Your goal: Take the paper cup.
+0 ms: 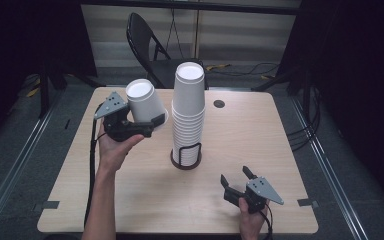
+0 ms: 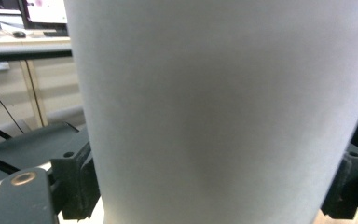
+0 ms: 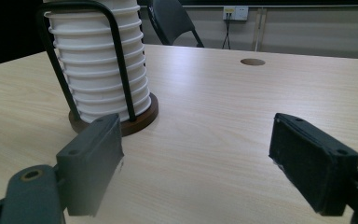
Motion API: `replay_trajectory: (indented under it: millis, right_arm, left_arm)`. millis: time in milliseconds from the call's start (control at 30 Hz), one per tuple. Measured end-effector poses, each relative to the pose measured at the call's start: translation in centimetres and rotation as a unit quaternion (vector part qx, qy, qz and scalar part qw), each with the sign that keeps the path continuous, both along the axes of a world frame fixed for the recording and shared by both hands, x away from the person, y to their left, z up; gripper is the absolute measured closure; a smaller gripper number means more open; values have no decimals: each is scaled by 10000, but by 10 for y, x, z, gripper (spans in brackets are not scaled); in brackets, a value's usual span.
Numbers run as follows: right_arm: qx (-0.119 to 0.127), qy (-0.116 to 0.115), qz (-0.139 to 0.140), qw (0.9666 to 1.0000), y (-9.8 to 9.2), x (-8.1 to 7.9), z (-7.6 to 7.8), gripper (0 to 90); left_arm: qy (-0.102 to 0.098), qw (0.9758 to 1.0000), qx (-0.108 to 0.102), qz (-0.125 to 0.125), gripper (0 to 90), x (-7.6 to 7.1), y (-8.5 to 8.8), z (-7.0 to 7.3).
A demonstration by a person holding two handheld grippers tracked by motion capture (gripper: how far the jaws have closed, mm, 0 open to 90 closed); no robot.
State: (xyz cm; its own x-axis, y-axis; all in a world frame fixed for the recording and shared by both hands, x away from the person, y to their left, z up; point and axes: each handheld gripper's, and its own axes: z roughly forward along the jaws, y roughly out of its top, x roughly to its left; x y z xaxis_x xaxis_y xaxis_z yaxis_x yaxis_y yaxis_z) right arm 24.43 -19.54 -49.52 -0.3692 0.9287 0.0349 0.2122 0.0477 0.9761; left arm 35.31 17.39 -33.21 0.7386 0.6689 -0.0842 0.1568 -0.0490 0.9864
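I'm gripping one white cup (image 1: 145, 102) in my left gripper (image 1: 145, 125), clear of the stack (image 1: 188, 112), so many are remaining, while my right gripper (image 1: 237, 181) is waiting open-jawed and empty.

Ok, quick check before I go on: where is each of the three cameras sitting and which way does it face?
High view: above the person's side, facing forward and down on the light wooden table; both forearms, left gripper and right gripper show.
Left gripper view: rides the left gripper, facing the single white paper cup between its jaws.
Right gripper view: rides the right gripper, low over the table, facing the tall stack of white paper cups.
High and right gripper views share that stack.
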Motion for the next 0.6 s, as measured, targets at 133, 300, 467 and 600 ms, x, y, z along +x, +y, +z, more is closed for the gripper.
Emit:
replay_trajectory:
  millis: [133,300,467,600]
  right_arm:
    - [-35,12,7,10000,1,0,0,166]
    - [-31,-33,14,10000,1,-1,0,163]
    - [-85,66,163,9998,4,1,0,153]
    - [-122,109,266,9995,7,1,1,147]
  left_arm:
    - [94,9999,-21,-43,138,-4,1,-12]
    - [167,9998,103,-62,138,-11,1,-21]
    - [221,9996,131,-72,136,-17,-1,-29]
    - [242,9994,193,-120,136,-22,-7,-39]
